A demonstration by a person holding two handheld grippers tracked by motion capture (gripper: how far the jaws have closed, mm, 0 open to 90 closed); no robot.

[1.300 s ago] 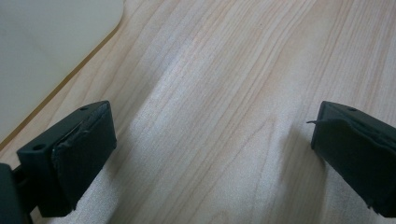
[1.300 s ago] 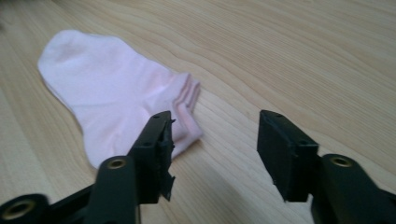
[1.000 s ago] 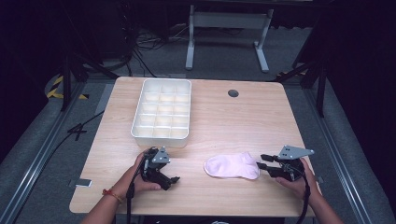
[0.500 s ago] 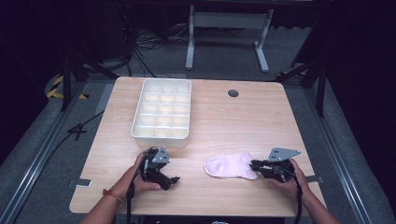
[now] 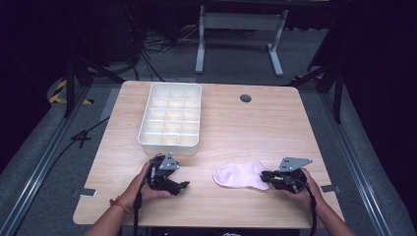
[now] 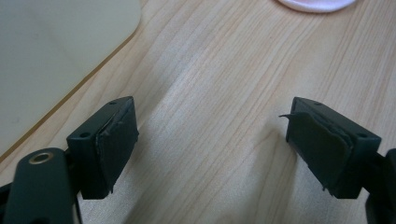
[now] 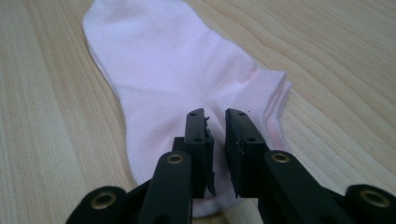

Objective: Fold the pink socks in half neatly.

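The right gripper (image 7: 215,122) has its jaws drawn almost together over the heel end of the pink ankle sock (image 7: 177,84); they have just been closing, and a fold of the fabric appears pinched between the pads, though the narrow gap leaves it unclear how firmly. A second ago this gripper stood off the sock's right end with wider jaws; it now sits on that end (image 5: 268,176), so the pick looks begun but the sock has not left the wood. The sock (image 5: 241,175) lies flat near the front edge of the wooden table (image 5: 255,128), toe pointing left. The left gripper (image 6: 210,140) stands wide with nothing between its pads, its jaws having just narrowed a little; it rests in the left hand (image 5: 147,184) where it was before, just in front of the white compartment tray (image 5: 169,142). Bare wood runs between the two grippers and from the sock back to the tray, so a lift and carry toward the compartments looks unobstructed; the table's front edge is close behind the right hand (image 5: 302,189)
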